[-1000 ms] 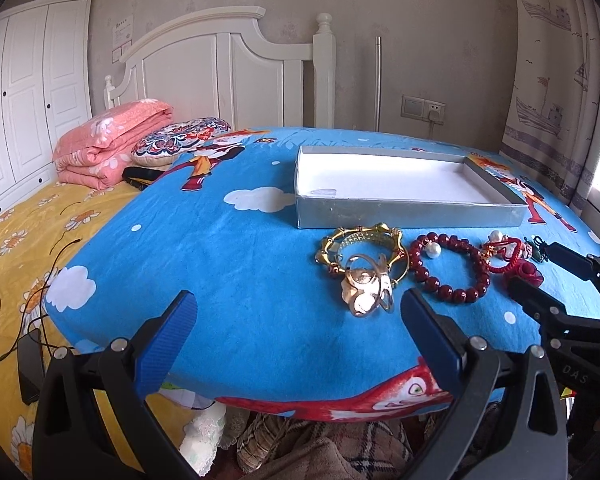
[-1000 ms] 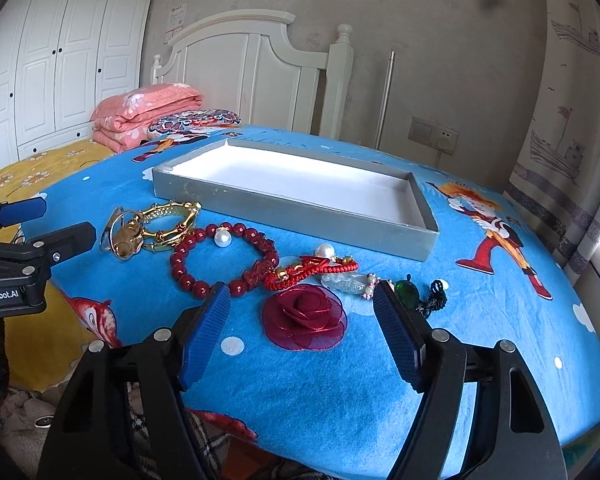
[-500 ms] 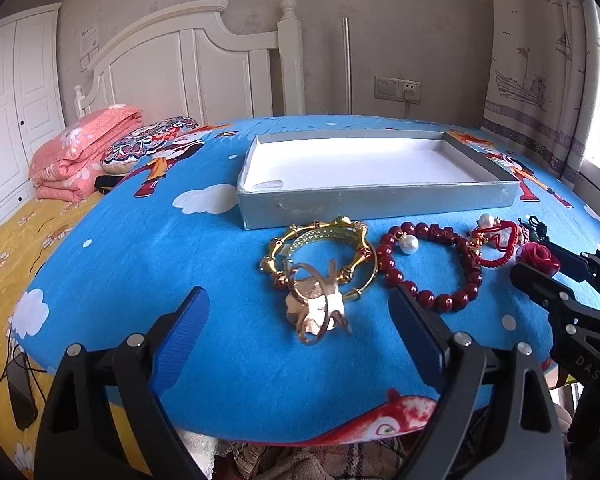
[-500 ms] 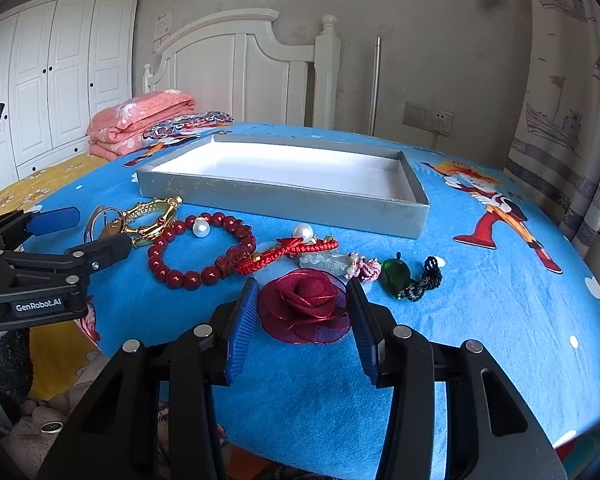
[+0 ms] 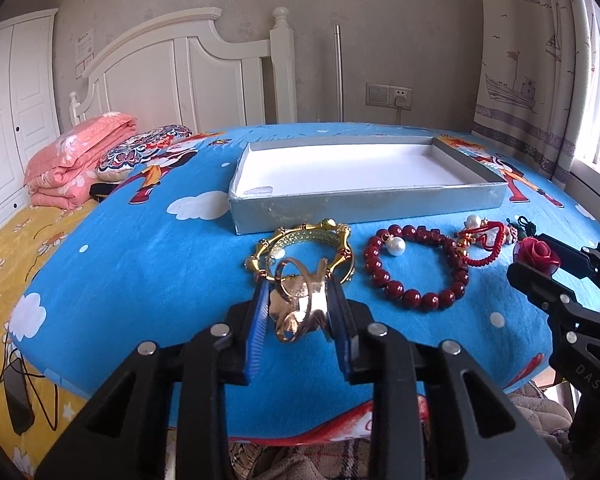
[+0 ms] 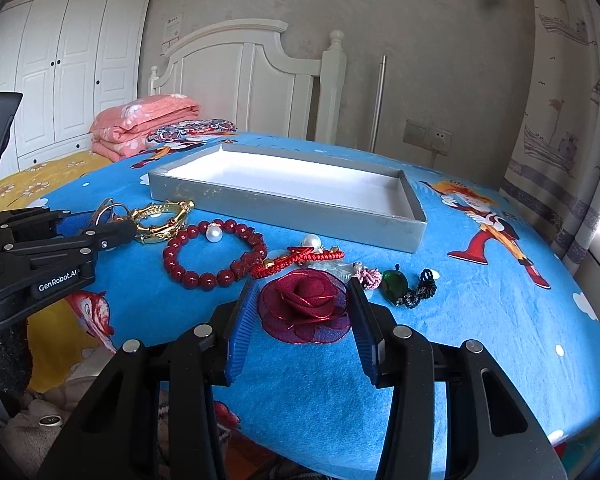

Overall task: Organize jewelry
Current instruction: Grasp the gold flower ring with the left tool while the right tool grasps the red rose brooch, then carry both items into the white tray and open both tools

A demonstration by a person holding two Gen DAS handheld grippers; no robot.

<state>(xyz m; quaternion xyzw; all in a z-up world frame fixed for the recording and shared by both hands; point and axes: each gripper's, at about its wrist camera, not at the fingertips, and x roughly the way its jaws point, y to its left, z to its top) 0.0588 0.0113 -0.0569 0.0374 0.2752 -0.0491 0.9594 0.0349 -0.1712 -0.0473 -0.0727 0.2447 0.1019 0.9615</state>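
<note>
My left gripper (image 5: 298, 308) is shut on a gold cuff bracelet (image 5: 298, 304) lying on the blue cloth, just in front of a gold bangle (image 5: 304, 250). My right gripper (image 6: 303, 308) is shut on a dark red fabric rose (image 6: 304, 304). Between them lie a red bead bracelet with a pearl (image 5: 416, 268), a red cord bracelet (image 6: 300, 258) and a green pendant on a black cord (image 6: 396, 282). The empty silver box with a white inside (image 5: 364, 204) stands behind the jewelry.
The jewelry lies on a round table under a blue cartoon cloth (image 5: 140, 264). A bed with folded pink blankets (image 5: 76, 160) and a patterned pillow (image 5: 144, 152) is at the left. A curtain (image 5: 540, 60) hangs at the right.
Both grippers moved forward and closed. The left one went from wide open to shut on the gold cuff. The right one closed further on the red rose.
</note>
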